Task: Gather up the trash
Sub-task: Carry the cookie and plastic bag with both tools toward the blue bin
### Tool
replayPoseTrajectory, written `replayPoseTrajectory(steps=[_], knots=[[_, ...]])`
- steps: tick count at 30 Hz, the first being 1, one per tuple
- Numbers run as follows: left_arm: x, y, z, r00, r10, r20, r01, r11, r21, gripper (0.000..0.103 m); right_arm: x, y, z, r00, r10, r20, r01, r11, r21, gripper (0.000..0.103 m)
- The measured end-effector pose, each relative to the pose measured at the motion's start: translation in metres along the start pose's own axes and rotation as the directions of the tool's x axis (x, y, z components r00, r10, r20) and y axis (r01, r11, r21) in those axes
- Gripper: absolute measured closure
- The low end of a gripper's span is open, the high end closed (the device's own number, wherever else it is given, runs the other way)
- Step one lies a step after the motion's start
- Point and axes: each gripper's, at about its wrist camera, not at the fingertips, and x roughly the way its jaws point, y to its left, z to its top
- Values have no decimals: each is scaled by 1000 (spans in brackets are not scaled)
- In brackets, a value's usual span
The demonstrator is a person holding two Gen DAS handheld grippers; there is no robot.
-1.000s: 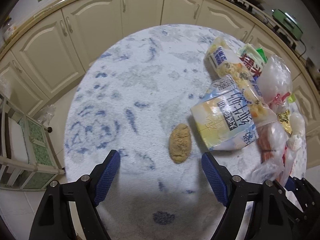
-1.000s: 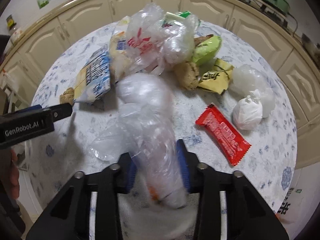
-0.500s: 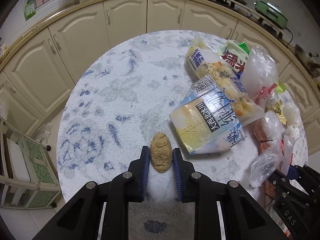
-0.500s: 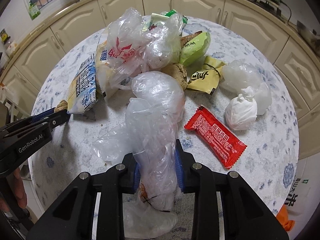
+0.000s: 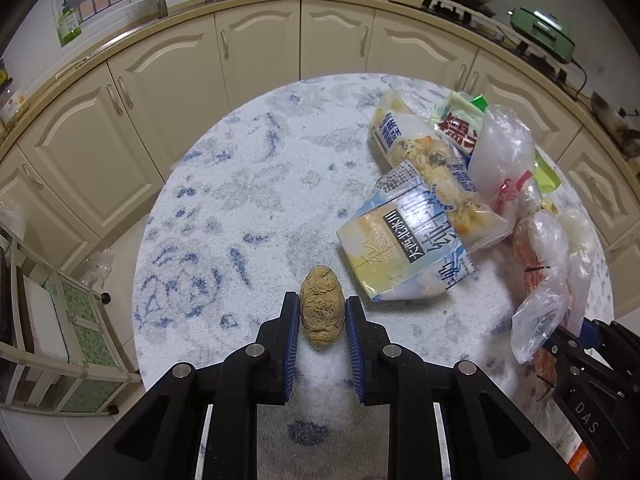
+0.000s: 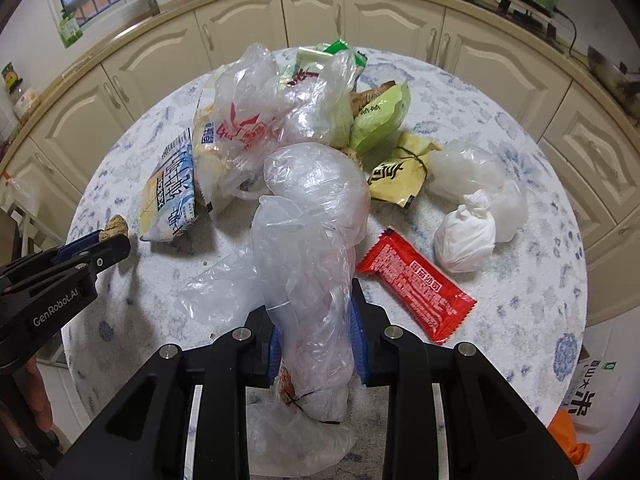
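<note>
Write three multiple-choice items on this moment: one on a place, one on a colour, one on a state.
1. Where does the brown crumpled lump sit?
A. between the left gripper's fingers
B. under the red wrapper
C. on the floor

2. What colour is the flat snack wrapper beside the knotted white bag?
A. blue
B. red
C. black

3. What is the right gripper doing?
A. standing open over bare table
B. shut on nothing
C. shut on a clear plastic bag

Answers: 1 A, both blue pads flank the lump; 2 B, it is plainly red; 3 C, the bag is pinched between its fingers.
</note>
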Motion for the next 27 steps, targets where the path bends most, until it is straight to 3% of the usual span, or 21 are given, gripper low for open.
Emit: replayPoseTrajectory(steps=[14,27], knots=[[-50,-23,-4,997,10,72,-12,999,35,84,-28,-30,-4,998,21,58,-25,996,80,75],[-81,-95,-10,992,-64,104,45,983,179,84,-64,-97,-24,992,-38,119,9,973,233,75]])
